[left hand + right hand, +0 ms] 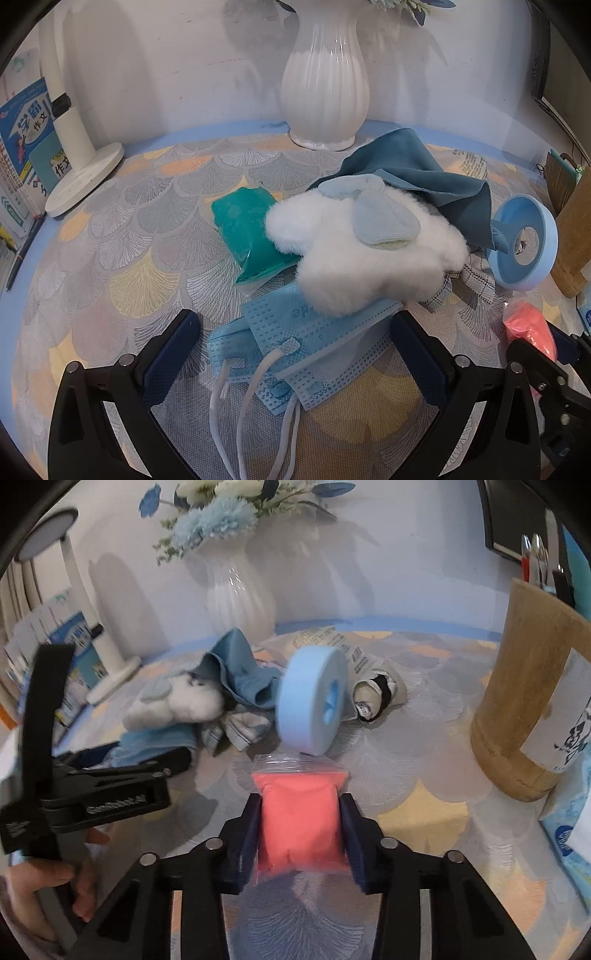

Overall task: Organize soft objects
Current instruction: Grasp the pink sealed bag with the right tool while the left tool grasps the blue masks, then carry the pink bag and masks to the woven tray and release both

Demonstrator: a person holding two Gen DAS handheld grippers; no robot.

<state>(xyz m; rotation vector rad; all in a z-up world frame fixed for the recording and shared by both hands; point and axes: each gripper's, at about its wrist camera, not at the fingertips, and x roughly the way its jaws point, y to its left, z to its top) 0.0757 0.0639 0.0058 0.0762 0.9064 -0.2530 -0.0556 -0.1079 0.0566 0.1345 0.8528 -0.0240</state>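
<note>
A surface (122,236) with a fan-scale cloth and a blue edge carries it all. Far centre stands a white ribbed vase (325,88); far left, the round base of a white lamp (85,177). In the middle lie a teal pouch (251,236) and blue face masks (295,343), with a dark blue cloth (424,173) behind. A blue foam ring (314,701) stands on edge at the right, near a wooden holder (524,701) and crumpled paper (376,694).

White ribbed vase (325,92), lamp base (83,177), wooden holder (532,701), books (22,147).
</note>
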